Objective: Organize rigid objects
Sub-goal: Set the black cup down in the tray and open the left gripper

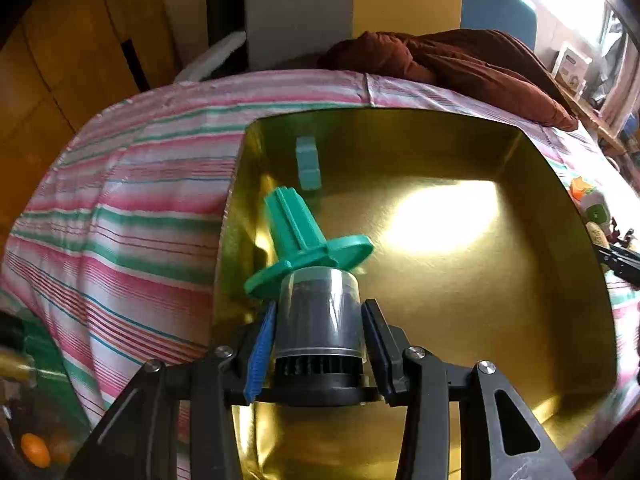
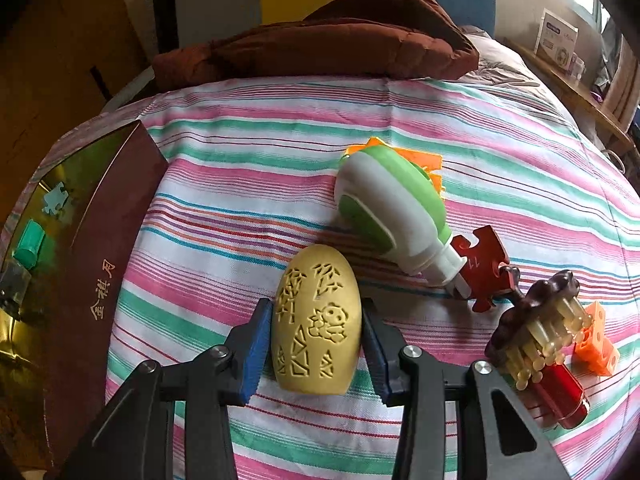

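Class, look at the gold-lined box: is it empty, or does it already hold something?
Not empty. A pale blue puzzle piece lies on the floor of the gold-lined box, near its far left corner.

both grippers are black angular frames with triangular cut-outs. silver round screws sit at the finger joints. the left gripper (image 1: pixel 320 344) and right gripper (image 2: pixel 316 344) each carry one ribbed blue pad and one dark pad.

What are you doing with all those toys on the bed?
Tidying them into the gold box. The left gripper holds a clear cup with a green plastic part over the box, where a blue puzzle piece already lies. The right gripper is clamped on a yellow carved egg on the striped sheet. A green-and-white bottle and a red puzzle piece wait nearby.
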`<state>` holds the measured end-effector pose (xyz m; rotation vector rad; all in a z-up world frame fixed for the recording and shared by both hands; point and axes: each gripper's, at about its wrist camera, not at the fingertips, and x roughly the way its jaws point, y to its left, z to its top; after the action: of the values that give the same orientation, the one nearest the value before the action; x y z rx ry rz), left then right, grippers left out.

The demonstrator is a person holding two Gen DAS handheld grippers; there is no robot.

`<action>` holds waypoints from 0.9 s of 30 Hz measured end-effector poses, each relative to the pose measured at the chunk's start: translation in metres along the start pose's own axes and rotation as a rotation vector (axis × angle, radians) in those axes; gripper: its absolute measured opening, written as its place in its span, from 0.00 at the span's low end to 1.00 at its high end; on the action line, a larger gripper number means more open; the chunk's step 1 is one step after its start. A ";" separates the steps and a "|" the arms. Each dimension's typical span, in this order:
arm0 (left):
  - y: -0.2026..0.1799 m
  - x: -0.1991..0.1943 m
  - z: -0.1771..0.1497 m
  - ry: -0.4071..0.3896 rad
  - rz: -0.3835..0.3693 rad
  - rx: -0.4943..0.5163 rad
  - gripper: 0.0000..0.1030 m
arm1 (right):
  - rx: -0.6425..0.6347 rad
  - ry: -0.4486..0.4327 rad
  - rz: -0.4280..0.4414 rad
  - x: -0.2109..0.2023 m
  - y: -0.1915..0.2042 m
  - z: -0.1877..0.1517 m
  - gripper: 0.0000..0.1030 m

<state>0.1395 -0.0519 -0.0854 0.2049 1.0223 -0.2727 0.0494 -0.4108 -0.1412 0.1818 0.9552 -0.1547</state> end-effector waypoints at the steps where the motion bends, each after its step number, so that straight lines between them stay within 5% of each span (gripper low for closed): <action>1: 0.000 -0.002 -0.001 -0.008 0.014 0.007 0.46 | 0.001 0.001 0.001 0.000 0.000 0.000 0.42; 6: 0.003 -0.018 -0.008 -0.046 0.027 0.005 0.65 | 0.009 0.006 0.009 0.000 -0.001 0.001 0.42; 20: 0.004 -0.102 -0.052 -0.235 0.080 -0.086 0.68 | -0.006 -0.021 -0.006 -0.002 0.003 -0.004 0.42; 27: 0.001 -0.110 -0.073 -0.229 0.092 -0.096 0.68 | -0.012 -0.037 -0.014 -0.004 0.004 -0.007 0.42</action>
<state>0.0270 -0.0158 -0.0279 0.1304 0.7943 -0.1586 0.0427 -0.4050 -0.1415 0.1605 0.9209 -0.1640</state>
